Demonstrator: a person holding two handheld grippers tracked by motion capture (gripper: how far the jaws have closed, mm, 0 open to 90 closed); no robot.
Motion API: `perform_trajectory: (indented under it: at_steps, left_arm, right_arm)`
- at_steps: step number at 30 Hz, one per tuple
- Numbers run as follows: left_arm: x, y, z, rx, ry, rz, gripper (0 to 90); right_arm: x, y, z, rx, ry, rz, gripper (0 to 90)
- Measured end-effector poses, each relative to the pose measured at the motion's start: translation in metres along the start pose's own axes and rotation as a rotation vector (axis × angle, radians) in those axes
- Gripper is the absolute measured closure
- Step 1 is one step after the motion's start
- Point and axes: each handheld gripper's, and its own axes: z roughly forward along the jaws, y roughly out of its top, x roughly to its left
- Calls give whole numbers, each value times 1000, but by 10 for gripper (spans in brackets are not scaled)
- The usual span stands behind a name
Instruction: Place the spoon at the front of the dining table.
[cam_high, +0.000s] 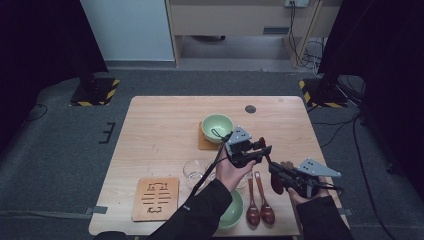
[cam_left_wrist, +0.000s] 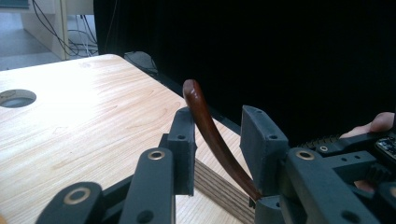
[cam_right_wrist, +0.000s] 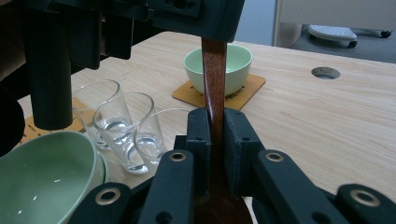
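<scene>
Looking along our right hand-held gripper (cam_right_wrist: 215, 126), we see it clenching the wooden spoon (cam_right_wrist: 214, 84); our left hand-held gripper (cam_left_wrist: 219, 140) brackets its handle tip, released.

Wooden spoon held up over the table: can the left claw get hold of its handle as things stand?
Probably yes. The spoon handle already stands between the left claw jaws, nothing blocking, while the right claw clamps it lower down.

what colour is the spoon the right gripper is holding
Dark reddish-brown, glossy wood; the spoon shows best in the right gripper view, clamped in the right gripper.
</scene>
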Motion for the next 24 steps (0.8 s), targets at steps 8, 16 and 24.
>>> perform_trajectory:
  at_steps: [8,16,24]
  left_arm:
    - [-1,0,-1,4,8,-6,707]
    - [-3,1,-2,0,-13,-25,768]
    - [-8,2,-2,-8,-64,-51,831]
  right_arm:
    - [0,1,-1,-10,-1,-7,813]
    - [1,0,1,-1,2,-12,815]
    - [0,-1,2,-1,8,-10,812]
